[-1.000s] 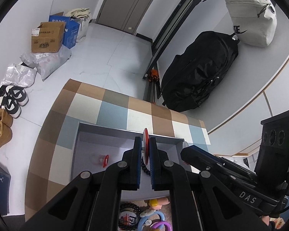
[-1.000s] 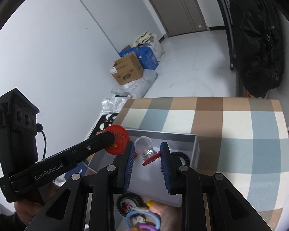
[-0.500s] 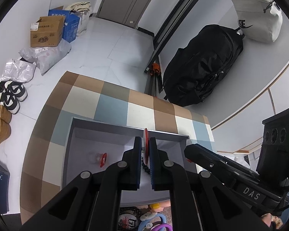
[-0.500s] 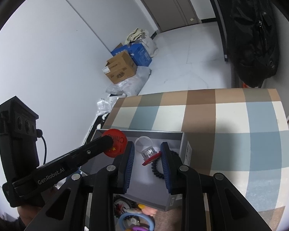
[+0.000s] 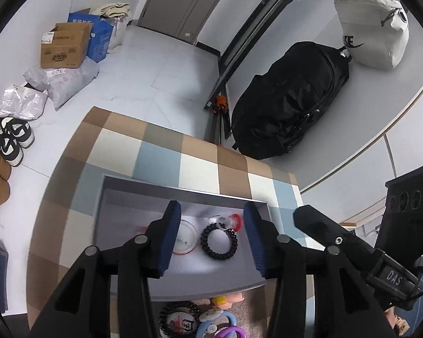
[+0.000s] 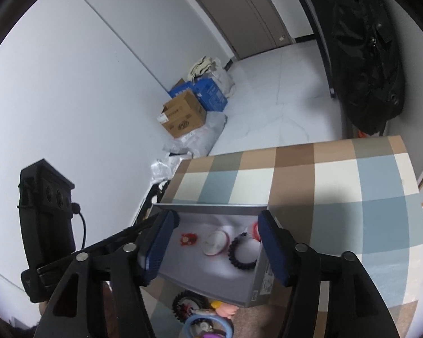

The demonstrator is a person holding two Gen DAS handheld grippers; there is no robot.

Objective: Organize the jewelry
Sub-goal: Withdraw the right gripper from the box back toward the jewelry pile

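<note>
Now both sets of tongs hang over the grey box, which sits on the checked surface. The left tongs are spreading apart as we watch, nothing pinched between the blue pads, and the round red-rimmed badge lies flat on the box floor just under them. Right beside it, touching or very nearly so, rests the black coil bracelet, and at its far edge sits a small clear piece with a red rim.

From the right wrist view, the right tongs are widening too, pads clear of everything, with the box floor showing between them. Down there you can see a little red charm on the left side of the box, well apart from the bracelet.

In front of the box, on the near edge of the surface, more pieces wait in a loose pile: a black beaded ring with a red-and-white centre, a light blue ring, a purple loop and a small yellow and pink figure.

On the floor beyond stand a black backpack and cardboard boxes.
</note>
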